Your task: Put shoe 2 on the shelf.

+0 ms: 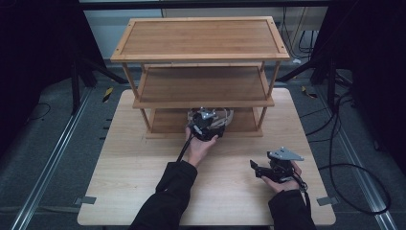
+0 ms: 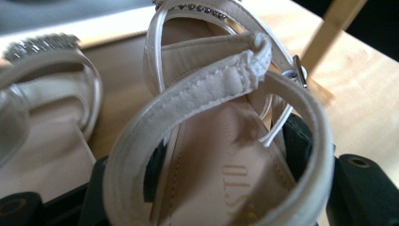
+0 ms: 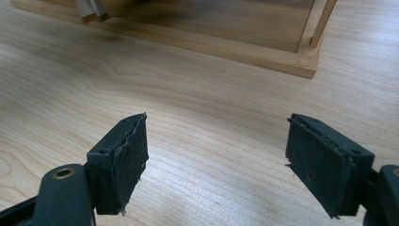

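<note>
A three-tier shelf (image 1: 201, 72) stands at the back of the surface (image 1: 124, 163). Two sandals (image 2: 226, 141) lie side by side at its lowest tier's front edge.

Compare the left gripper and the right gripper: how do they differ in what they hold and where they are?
The left gripper has a cream strappy sandal between its jaws, while the right gripper holds nothing and its jaws stand wide open. The left gripper reaches to the bottom shelf of the wooden rack; the right gripper rests apart from it, over the bare table. Both are black two-jaw grippers, each held in a hand.
</note>
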Tool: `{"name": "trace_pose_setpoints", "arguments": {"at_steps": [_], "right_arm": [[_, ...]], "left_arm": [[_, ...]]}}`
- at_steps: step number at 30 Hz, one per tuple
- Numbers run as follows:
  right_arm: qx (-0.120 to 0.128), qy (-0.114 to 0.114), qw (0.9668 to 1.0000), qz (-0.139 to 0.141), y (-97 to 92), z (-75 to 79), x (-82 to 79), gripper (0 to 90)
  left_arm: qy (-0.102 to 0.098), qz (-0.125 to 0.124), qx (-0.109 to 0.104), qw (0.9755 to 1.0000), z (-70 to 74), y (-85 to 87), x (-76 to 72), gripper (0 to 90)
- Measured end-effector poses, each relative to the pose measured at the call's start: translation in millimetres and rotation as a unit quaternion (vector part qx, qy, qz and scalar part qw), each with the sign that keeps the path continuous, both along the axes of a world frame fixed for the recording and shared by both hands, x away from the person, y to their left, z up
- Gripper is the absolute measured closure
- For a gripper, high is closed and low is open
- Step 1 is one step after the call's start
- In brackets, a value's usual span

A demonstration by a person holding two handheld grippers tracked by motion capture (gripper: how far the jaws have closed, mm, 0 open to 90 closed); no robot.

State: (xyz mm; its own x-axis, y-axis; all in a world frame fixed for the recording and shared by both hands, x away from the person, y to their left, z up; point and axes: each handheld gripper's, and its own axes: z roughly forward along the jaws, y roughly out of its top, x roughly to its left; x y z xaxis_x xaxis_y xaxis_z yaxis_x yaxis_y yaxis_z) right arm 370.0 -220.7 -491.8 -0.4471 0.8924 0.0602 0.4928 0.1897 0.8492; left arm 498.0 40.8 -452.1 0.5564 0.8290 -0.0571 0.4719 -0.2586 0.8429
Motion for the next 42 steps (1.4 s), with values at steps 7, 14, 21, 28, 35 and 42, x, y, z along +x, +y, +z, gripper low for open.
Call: {"name": "trace_pose_setpoints", "arguments": {"at_steps": [7, 14, 21, 28, 35, 42], "right_arm": [[-0.002, -0.002, 1.0000, 0.002, 0.5, -0.1, -0.3, 22.0], [-0.004, -0.002, 1.0000, 0.004, 1.7, -0.6, -0.1, 22.4], [-0.004, -0.001, 1.0000, 0.006, 1.6, -0.7, 0.1, 22.6], [-0.004, 0.002, 1.0000, 0.007, 2.3, -0.9, 0.0, 22.9], [-0.002, 0.002, 1.0000, 0.009, 2.7, -0.7, -0.4, 22.9], [-0.006, 0.001, 0.9999, 0.011, 3.3, -1.5, 0.0, 22.9]], "left_arm": [[0.003, -0.004, -0.002, 1.0000, -4.9, 0.9, -12.3, 39.5], [0.007, 0.009, 0.010, 0.9999, -18.6, 1.2, -12.0, 39.5], [0.012, 0.040, 0.025, 0.9988, -26.7, -7.3, -6.8, 39.5], [0.023, 0.050, 0.019, 0.9983, -32.3, -13.7, -7.0, 39.3], [0.020, 0.052, 0.034, 0.9979, -35.1, -14.2, -8.7, 36.2], [0.005, 0.026, 0.031, 0.9992, -32.6, -3.7, -20.0, 24.0]]}}
